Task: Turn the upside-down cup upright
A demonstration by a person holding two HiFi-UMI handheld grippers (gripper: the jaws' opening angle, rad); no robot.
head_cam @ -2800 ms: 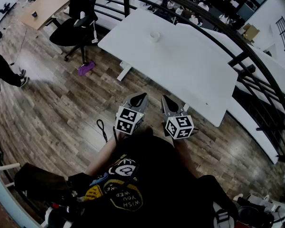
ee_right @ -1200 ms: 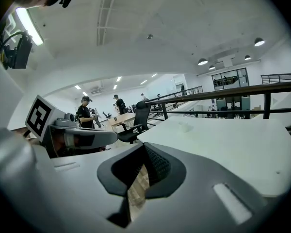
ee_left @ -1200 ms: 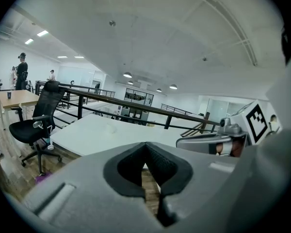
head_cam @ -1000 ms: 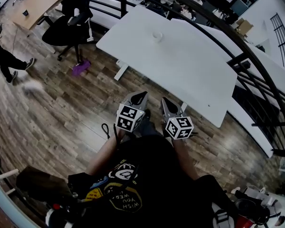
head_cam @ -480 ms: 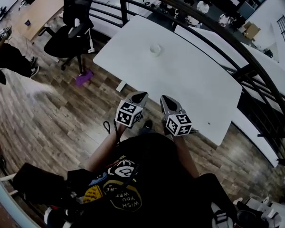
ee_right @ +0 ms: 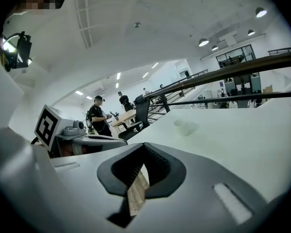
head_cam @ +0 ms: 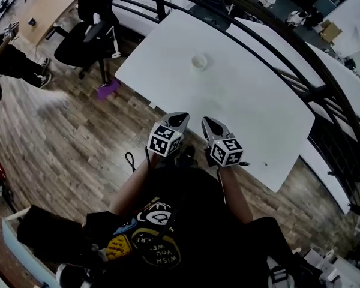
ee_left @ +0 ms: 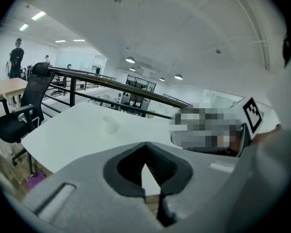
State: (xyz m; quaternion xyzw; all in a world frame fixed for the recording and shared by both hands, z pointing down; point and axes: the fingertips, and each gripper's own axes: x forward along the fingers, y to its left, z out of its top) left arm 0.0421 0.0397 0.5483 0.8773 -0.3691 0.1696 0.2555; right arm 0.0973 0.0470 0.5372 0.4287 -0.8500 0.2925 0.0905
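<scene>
Jaws pressed together on my left gripper and my right gripper, nothing between them. I've got both side by side over the near edge of the white table. Cup stands well ahead, toward the far rail, untouched.

Open office, white desk, swivel chair, railing

The scene is being lit brightly and evenly by ceiling lamps; edges are being bent and darkened by wide-angle distortion.
</scene>
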